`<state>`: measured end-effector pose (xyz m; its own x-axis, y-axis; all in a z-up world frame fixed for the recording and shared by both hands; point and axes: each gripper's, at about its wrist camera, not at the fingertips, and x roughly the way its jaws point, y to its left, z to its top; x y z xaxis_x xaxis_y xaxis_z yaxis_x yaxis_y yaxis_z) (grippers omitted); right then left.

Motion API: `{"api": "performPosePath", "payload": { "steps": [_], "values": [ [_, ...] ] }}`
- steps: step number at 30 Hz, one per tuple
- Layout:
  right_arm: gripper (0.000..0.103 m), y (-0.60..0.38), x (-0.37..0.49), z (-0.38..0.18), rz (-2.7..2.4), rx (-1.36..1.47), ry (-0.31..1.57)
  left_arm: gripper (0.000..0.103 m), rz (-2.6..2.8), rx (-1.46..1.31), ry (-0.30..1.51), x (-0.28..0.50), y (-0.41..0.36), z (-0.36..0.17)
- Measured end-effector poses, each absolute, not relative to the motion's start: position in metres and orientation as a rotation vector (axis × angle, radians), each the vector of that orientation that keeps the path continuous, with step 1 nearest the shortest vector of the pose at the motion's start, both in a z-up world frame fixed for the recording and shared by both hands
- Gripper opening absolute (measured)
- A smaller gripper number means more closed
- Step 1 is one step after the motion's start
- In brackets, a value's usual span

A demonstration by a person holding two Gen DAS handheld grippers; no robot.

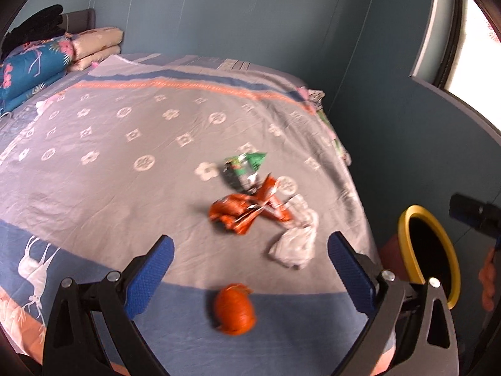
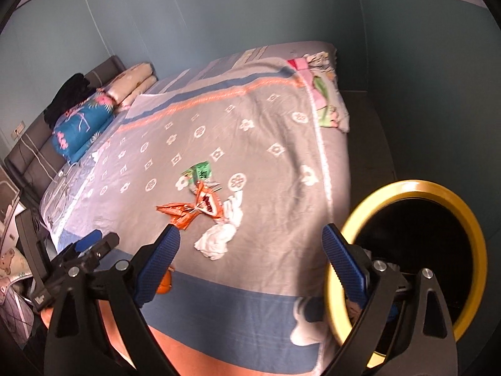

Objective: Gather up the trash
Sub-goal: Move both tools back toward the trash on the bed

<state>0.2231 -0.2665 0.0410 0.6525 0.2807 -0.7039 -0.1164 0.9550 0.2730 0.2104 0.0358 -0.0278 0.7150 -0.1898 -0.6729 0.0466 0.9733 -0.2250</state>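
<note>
Orange peel (image 1: 235, 310): blurred in left view, mostly hidden behind a gripper finger in right view. Wrappers (image 1: 247, 210): smeared, print unreadable. Yellow-rimmed bin (image 2: 407, 266): interior black, contents indiscernible; lower rim hidden. Bed (image 1: 94, 156): near edge cut off.

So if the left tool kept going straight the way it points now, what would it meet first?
Probably the orange wrapper, roughly centred between the open left tool. The orange ball lies nearer but lower, so depth is uncertain.
</note>
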Motion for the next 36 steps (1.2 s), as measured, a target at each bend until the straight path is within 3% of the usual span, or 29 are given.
{"api": "performPosePath", "payload": {
  "steps": [16,30,36],
  "values": [
    [0.088,-0.191,0.278,-0.019,0.306,0.201,0.970,0.095,-0.128,-0.196,0.837,0.204,0.064,-0.079],
    [0.088,-0.153,0.319,-0.080,0.321,0.157,1.107,0.095,-0.158,-0.148,0.913,0.211,0.045,-0.118],
    [0.079,-0.142,0.330,-0.102,0.314,0.127,1.149,0.095,-0.164,-0.142,0.929,0.214,0.041,-0.128]
  ]
}}
